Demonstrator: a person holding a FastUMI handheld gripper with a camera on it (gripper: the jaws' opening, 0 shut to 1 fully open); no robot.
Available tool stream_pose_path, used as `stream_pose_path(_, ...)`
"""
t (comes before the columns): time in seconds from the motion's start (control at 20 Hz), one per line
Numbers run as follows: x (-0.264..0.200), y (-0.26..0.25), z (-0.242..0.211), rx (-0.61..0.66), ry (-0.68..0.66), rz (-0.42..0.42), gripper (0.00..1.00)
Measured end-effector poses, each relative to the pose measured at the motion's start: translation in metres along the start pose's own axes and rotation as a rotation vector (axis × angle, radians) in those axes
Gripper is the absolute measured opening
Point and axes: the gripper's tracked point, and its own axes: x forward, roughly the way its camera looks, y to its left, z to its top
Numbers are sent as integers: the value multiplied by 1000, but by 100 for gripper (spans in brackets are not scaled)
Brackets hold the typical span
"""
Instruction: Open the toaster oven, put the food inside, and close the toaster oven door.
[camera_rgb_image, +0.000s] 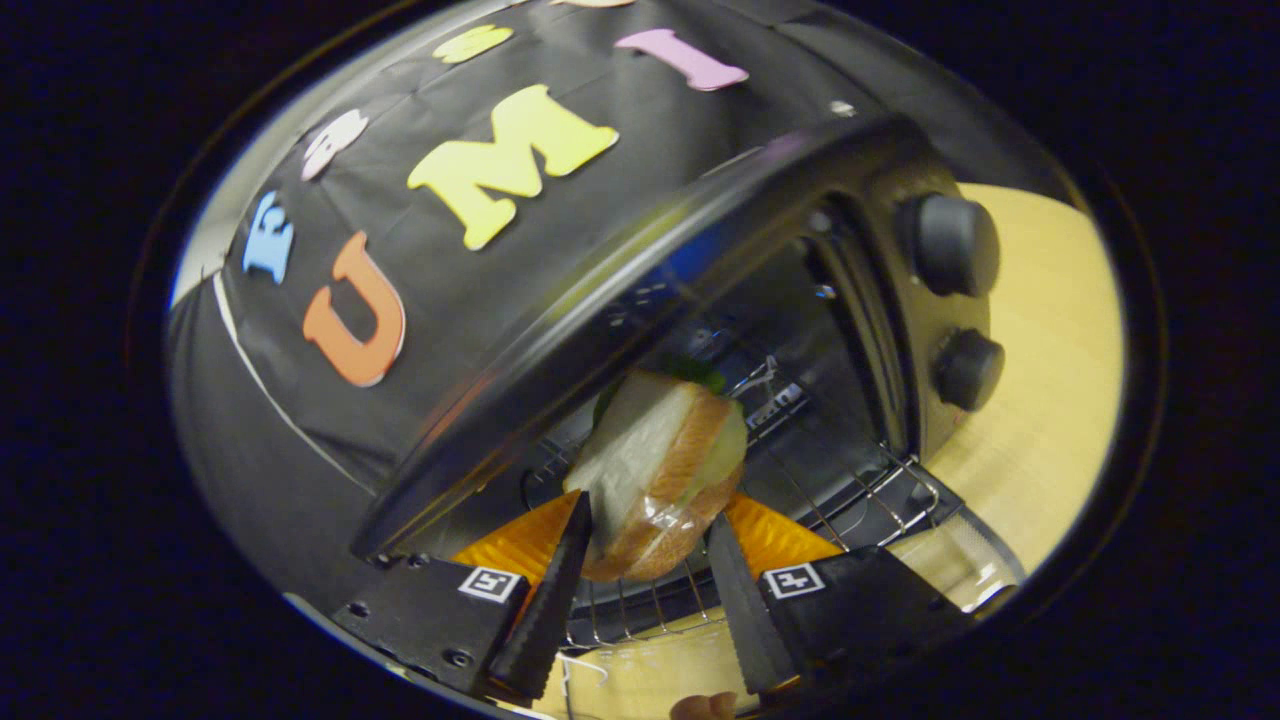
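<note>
**Operator:** Report finger state.

**Gripper:** My gripper (640, 560) is clamped on the sandwich (660, 475). Both fingers press its near end, one on each cut face, so the jaws stand at the width of the sandwich. A fingertip of the person's hand (705, 706) shows just behind my fingers.

**Operator:** Position of the sandwich relative to the toaster oven?

**Gripper:** The toaster oven (700, 330) is open. The sandwich's long axis runs straight ahead from my fingers into the cavity. Its far end is past the oven's front edge; its near end hangs above the wire rack (800, 480), which projects out of the oven toward me. I cannot tell whether the sandwich touches the rack. The two knobs (950, 245) sit on the oven's right panel, well clear of the sandwich. The glass door (940, 570) lies folded down below the rack.

**Operator:** Step in hand?

**Gripper:** By my judgement, insertion. The next move is forward and down onto the rack, then release.
</note>
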Motion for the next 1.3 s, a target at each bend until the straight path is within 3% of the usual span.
stream_pose_path(0.15,1,6,-6,-134,46,-24,82)
stream_pose_path(0.25,0,3,-8,-267,52,-48,98)
stream_pose_path(0.35,-1,-3,-16,-394,48,-77,96)
stream_pose_path(0.6,-16,-11,-28,-533,64,-165,99)
stream_pose_path(0.75,-31,-24,-53,-522,118,-186,96)
stream_pose_path(1.0,-41,-30,-49,-529,52,-117,100)
stream_pose_path(1.1,-56,-44,-59,-550,82,-167,100)
stream_pose_path(1.3,-74,-40,-74,-493,57,-96,100)
